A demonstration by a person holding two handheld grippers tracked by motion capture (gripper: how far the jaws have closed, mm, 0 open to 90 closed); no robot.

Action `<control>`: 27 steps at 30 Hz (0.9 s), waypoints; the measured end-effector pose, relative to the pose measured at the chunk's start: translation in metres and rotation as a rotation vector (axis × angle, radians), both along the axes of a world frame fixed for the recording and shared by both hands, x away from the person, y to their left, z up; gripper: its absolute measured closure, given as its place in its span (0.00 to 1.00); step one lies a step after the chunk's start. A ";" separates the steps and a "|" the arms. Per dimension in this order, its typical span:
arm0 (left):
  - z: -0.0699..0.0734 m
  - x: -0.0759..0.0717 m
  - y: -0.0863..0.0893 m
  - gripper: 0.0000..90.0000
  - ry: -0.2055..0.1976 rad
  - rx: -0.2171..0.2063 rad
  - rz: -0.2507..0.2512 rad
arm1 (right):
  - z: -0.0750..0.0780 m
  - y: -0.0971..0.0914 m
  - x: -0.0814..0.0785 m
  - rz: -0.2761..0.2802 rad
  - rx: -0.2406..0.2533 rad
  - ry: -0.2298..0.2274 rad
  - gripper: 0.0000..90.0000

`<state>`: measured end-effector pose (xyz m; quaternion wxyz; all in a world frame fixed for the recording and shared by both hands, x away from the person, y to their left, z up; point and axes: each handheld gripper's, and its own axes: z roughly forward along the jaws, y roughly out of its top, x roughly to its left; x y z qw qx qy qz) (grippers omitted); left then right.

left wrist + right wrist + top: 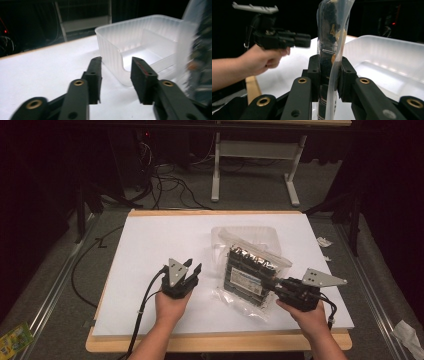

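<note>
**Bag gripped beside a clear tub**

White table (150, 250) carries a translucent tub (245, 237). A clear bag of dark packets (247, 275) leans against it, pinched by the right gripper (272, 285). Left gripper (192, 267) stands apart, jaws open, empty.

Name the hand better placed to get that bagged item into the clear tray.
Right. The right gripper is already clamped on the bag's edge, with the tray just beyond. The left gripper is open, holding nothing, beside the bag.
</note>
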<state>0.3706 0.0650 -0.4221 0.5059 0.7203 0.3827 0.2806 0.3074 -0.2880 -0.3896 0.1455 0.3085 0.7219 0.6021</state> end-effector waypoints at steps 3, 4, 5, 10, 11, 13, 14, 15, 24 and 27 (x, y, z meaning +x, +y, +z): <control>-0.006 0.014 -0.017 0.61 0.034 0.005 0.001 | 0.003 -0.008 0.000 -0.026 0.003 -0.006 0.85; -0.007 0.019 -0.022 0.59 0.043 0.008 0.001 | 0.004 -0.012 0.000 -0.031 0.009 -0.008 0.85; -0.008 0.025 -0.029 0.57 0.053 0.017 0.008 | 0.004 -0.015 0.000 -0.033 0.017 -0.009 0.85; -0.017 0.063 -0.061 0.55 0.130 0.060 0.103 | 0.010 -0.034 -0.002 -0.078 0.066 -0.025 0.85; -0.023 0.077 -0.070 0.60 0.158 0.053 0.172 | 0.010 -0.037 -0.002 -0.082 0.075 -0.027 0.85; -0.025 0.083 -0.075 0.68 0.163 0.036 0.219 | 0.011 -0.041 -0.003 -0.086 0.078 -0.033 0.85; -0.026 0.084 -0.080 0.74 0.152 0.046 0.248 | 0.012 -0.043 -0.003 -0.091 0.084 -0.033 0.85; -0.026 0.083 -0.083 0.85 0.138 0.068 0.275 | 0.012 -0.045 -0.003 -0.097 0.093 -0.030 0.85; -0.026 0.079 -0.074 0.97 0.136 0.038 0.494 | 0.013 -0.046 -0.004 -0.091 0.098 -0.036 0.85; -0.027 0.075 -0.067 0.97 0.136 0.044 0.518 | 0.014 -0.043 -0.004 -0.085 0.099 -0.036 0.85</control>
